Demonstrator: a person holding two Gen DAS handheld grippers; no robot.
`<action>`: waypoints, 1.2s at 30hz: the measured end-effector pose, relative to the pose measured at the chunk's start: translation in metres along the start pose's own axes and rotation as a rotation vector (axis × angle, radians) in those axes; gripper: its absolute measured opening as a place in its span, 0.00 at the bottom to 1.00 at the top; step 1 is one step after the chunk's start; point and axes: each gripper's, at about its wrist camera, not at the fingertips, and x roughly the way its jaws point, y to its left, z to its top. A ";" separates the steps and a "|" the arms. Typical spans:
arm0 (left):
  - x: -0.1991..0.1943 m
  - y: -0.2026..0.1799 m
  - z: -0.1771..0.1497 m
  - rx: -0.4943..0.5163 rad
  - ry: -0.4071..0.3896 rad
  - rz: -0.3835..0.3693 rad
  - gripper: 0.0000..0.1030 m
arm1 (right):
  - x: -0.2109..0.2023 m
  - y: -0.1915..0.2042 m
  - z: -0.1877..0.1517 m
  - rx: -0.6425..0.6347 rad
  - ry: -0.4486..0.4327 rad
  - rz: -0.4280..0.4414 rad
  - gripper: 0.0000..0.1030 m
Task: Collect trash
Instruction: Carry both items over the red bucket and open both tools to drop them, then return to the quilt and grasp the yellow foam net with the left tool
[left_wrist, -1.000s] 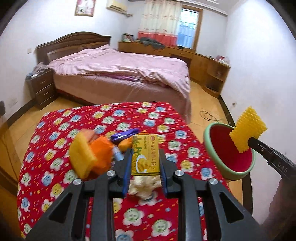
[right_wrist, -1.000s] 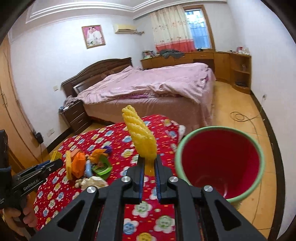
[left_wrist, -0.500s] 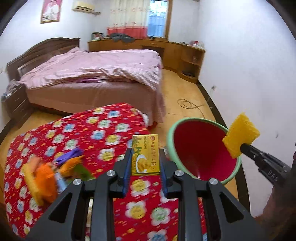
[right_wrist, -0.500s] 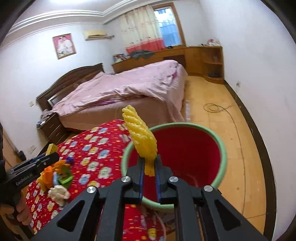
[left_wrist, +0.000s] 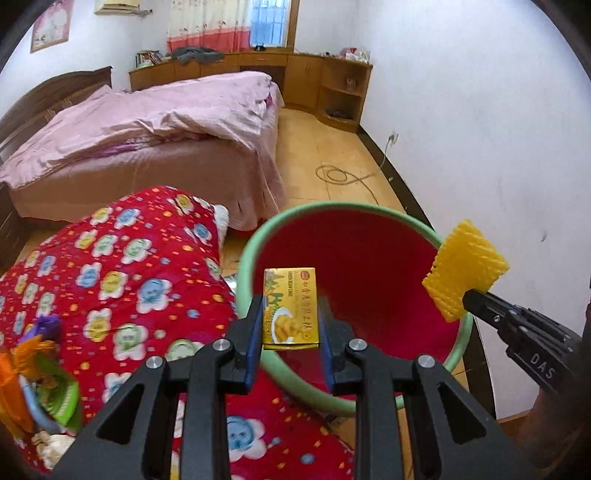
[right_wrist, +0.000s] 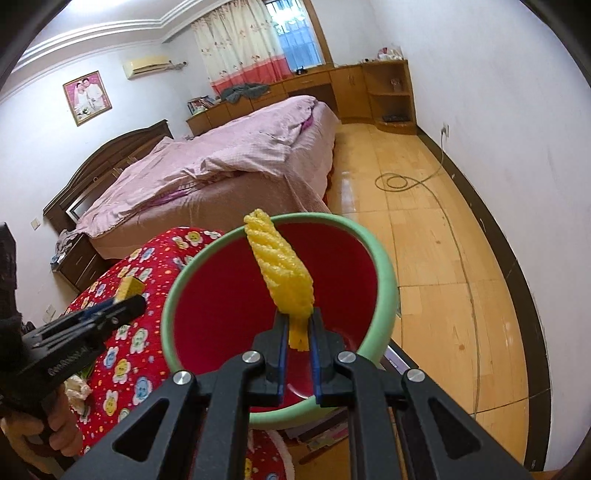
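Note:
My left gripper (left_wrist: 290, 314) is shut on a small yellow snack box (left_wrist: 290, 308) and holds it over the near rim of a red bin with a green rim (left_wrist: 255, 236). My right gripper (right_wrist: 297, 325) is shut on a yellow foam net (right_wrist: 282, 275) and holds it above the bin's (right_wrist: 386, 266) red inside. In the left wrist view the foam net (left_wrist: 463, 269) and right gripper (left_wrist: 476, 299) show over the bin's right rim. In the right wrist view the left gripper (right_wrist: 133, 301) with the box (right_wrist: 129, 288) shows at the bin's left.
A table with a red flowered cloth (left_wrist: 122, 266) stands left of the bin, with orange, green and purple trash (left_wrist: 37, 373) and crumpled paper at its left. A pink bed (left_wrist: 147, 122) lies behind. A cable (right_wrist: 399, 181) lies on the wooden floor.
Both grippers have swung right from above the table to the bin, each still holding its item. The bin now fills the middle of both views.

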 end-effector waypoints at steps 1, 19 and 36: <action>0.004 -0.002 -0.001 0.001 0.007 -0.002 0.26 | 0.002 -0.002 -0.001 0.002 0.002 -0.001 0.12; 0.001 -0.005 -0.009 0.010 0.028 -0.026 0.49 | 0.005 -0.006 -0.001 0.018 -0.020 0.032 0.36; -0.081 0.055 -0.038 -0.110 0.004 0.057 0.49 | -0.040 0.052 -0.013 -0.043 -0.050 0.121 0.47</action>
